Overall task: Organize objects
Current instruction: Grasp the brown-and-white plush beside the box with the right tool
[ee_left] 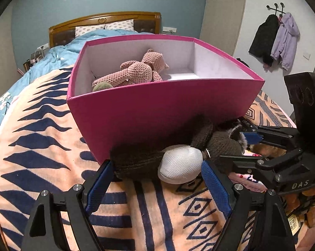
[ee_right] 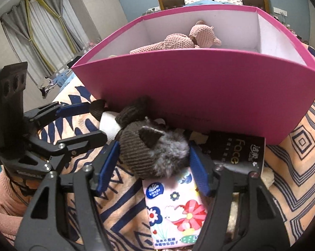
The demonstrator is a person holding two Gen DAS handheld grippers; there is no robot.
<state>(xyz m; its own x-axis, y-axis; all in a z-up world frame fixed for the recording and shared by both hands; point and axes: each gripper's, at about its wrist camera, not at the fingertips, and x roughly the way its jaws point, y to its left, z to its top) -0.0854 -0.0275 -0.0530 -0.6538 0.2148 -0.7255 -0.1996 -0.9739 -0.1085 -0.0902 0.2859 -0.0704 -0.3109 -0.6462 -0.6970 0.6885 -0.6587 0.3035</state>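
The dark brown plush toy [ee_left: 178,156] lies on the patterned blanket [ee_left: 42,146] of the bed, pressed against the near wall of the pink box [ee_left: 157,113], probably waiting to join the pink knitted toy [ee_left: 136,71] already inside. The left tool [ee_left: 157,179] has its blue pads spread wide on either side of the toy's body and white belly, released. The right tool [ee_right: 154,156] brackets the toy's head [ee_right: 155,152]; whether its pads press the head or merely flank it cannot be told. Holding both ends suggests a two-handed lift over the wall.

Only the right wrist view shows what lies beneath and beside that tool: a flowered tissue pack [ee_right: 174,209] and a black pack [ee_right: 237,148].
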